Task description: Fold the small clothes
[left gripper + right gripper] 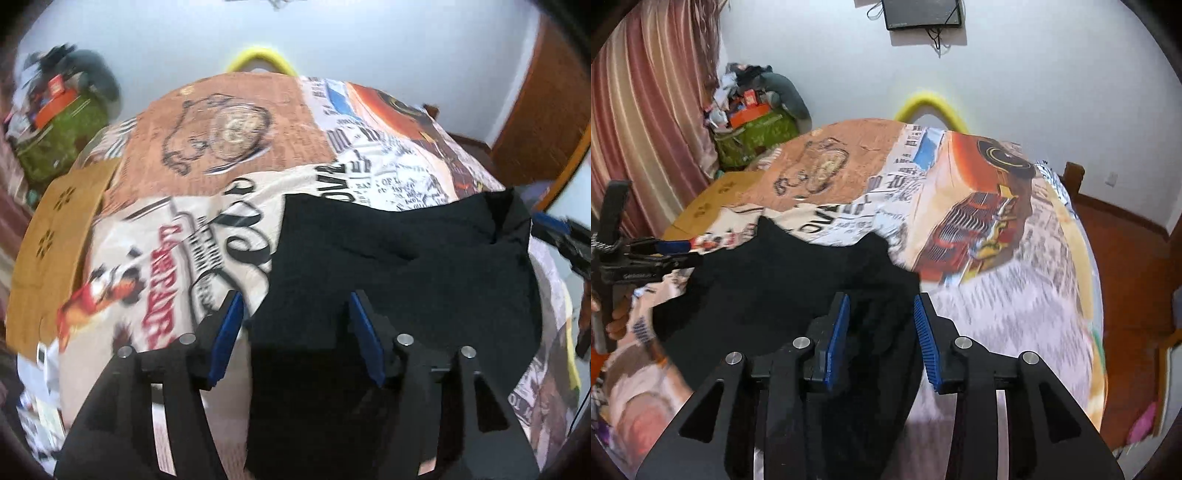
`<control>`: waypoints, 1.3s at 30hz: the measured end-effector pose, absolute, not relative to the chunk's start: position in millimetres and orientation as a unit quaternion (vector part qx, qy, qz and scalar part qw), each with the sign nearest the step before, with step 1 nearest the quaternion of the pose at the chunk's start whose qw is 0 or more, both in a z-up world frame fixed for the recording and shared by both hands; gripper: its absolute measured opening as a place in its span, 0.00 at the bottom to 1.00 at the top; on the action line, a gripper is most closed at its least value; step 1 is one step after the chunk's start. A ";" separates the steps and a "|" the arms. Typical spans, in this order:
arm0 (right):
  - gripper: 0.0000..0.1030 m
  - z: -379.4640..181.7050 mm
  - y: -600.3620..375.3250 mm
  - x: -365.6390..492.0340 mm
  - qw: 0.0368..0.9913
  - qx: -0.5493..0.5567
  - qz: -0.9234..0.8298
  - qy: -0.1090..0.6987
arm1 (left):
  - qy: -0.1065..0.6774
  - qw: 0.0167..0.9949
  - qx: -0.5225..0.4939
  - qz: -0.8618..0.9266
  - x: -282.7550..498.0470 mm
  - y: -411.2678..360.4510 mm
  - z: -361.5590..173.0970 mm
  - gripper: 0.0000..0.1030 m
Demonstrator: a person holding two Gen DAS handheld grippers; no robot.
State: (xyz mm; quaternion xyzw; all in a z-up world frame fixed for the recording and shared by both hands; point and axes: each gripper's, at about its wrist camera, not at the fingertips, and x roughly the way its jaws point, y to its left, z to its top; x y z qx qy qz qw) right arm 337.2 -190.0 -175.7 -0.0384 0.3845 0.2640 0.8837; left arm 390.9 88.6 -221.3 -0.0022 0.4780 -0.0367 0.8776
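A small black garment (399, 266) lies spread on a table covered with a printed cloth (229, 147). My left gripper (295, 306) is open, its blue pads either side of the garment's near left edge. In the right wrist view the same black garment (768, 295) lies at the left and centre. My right gripper (881, 306) is open over the garment's near right part. The left gripper (674, 251) shows from the side at the far left of the right wrist view, held in a hand.
A yellow chair back (931, 105) stands behind the table. A bare wooden part of the table (48, 240) shows at the left. A pile of clutter with a green bag (753, 133) sits by the striped curtain (646, 110). A wooden floor (1126, 258) lies to the right.
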 end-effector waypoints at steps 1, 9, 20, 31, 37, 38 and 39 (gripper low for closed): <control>0.32 -179.4 -187.4 343.6 0.882 -0.043 0.263 0.388 | 0.480 0.876 0.005 -0.042 396.6 85.2 -225.4 0.59; 0.07 -192.0 -184.5 363.4 0.872 -0.030 0.289 0.395 | 0.485 0.865 0.067 -0.108 409.6 49.4 -245.0 0.05; 0.07 -224.3 -202.8 384.5 0.875 0.036 0.236 0.421 | 0.481 0.876 0.024 -0.012 422.9 81.2 -254.8 0.01; 0.22 -169.2 -217.4 357.4 0.895 0.020 0.241 0.374 | 0.448 0.893 -0.027 -0.025 399.7 107.2 -201.5 0.05; 0.39 -173.2 -174.5 330.8 0.868 -0.024 0.314 0.383 | 0.462 0.884 -0.006 -0.072 396.7 81.9 -212.0 0.08; 0.41 -176.8 -168.5 330.0 0.865 -0.029 0.319 0.386 | 0.472 0.879 -0.003 -0.074 399.6 77.9 -220.0 0.08; 0.41 -183.3 -160.6 330.5 0.860 -0.034 0.325 0.393 | 0.481 0.874 -0.001 -0.071 402.9 75.1 -229.3 0.08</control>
